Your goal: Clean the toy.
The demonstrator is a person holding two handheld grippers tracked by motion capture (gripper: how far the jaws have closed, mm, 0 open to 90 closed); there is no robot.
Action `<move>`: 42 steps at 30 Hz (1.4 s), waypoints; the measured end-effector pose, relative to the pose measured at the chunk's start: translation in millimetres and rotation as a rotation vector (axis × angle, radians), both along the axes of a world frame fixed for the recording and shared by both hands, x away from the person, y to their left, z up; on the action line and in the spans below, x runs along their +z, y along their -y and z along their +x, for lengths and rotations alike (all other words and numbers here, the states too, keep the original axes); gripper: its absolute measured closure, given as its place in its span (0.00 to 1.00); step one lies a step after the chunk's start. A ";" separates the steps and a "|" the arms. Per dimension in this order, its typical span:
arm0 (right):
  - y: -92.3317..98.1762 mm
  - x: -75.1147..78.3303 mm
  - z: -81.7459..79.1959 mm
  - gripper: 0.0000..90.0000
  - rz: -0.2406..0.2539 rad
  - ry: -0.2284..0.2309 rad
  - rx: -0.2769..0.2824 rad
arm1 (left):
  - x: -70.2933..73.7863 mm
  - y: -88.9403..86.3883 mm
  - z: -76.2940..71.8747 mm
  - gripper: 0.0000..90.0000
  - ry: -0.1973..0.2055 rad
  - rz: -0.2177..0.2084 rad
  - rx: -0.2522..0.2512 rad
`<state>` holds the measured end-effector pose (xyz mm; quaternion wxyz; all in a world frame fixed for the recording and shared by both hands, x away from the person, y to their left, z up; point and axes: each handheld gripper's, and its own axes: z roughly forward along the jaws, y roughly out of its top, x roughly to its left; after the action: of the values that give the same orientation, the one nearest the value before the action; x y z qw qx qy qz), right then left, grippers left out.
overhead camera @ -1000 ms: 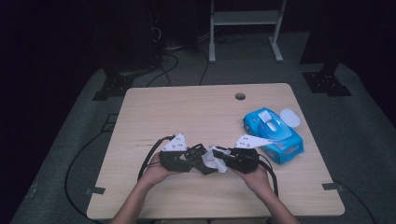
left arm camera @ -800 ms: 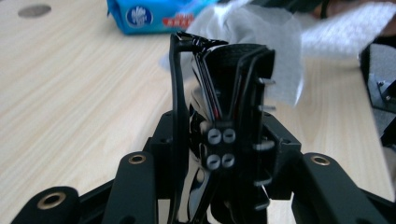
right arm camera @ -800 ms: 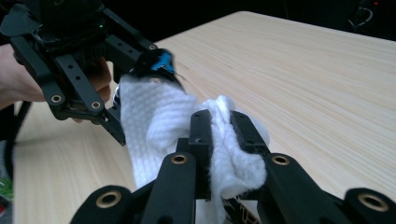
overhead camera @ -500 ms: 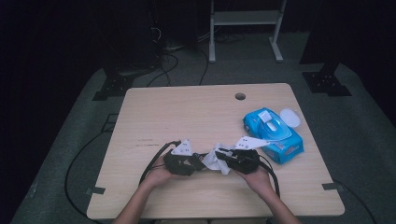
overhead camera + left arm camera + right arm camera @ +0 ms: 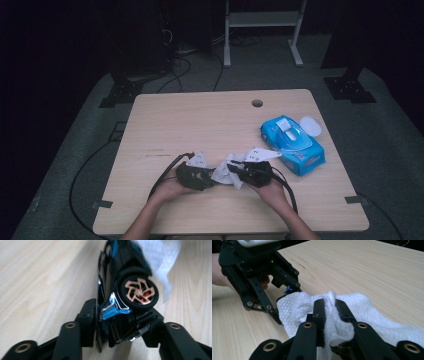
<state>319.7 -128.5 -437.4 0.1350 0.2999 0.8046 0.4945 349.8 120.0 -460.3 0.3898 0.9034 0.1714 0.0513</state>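
Note:
A black and blue toy car (image 5: 125, 290) with a bronze-spoked wheel (image 5: 138, 291) sits between the jaws of my left gripper (image 5: 120, 322), and both pads touch it. These jaws have just been opening a little with the car still between them. My right gripper (image 5: 330, 306) is shut on a bunched white wipe (image 5: 297, 307), which lies against the car's far end (image 5: 160, 260). In the high view the left gripper (image 5: 212, 177) and right gripper (image 5: 232, 170) meet nose to nose at the wipe (image 5: 224, 174), near the table's front edge.
A blue pack of wipes (image 5: 292, 145) with its white lid (image 5: 310, 125) flipped open lies to the right of my right hand. The wooden table (image 5: 200, 120) has a cable hole (image 5: 257, 103) near its far edge. Cables trail from both grippers.
My left gripper has come down and slightly nearer the front edge with the car. The right gripper and wipe have stayed about where they were.

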 end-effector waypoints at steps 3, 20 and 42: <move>-1.3 0.1 -0.6 0.88 -0.008 0.014 -0.001 | 3.0 0.9 -1.5 0.52 0.028 -0.013 -0.003; 34.7 0.7 13.2 0.88 -0.048 0.031 -0.145 | 8.2 -1.8 -1.3 0.64 0.040 0.013 -0.012; 15.5 -7.3 8.2 0.88 -0.038 0.000 -0.074 | 21.5 -13.1 -2.5 0.64 0.060 0.110 -0.025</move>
<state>327.9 -144.0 -444.7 0.1587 0.3267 0.8023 0.4737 347.2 133.2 -438.8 0.3450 0.9236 0.1451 0.0825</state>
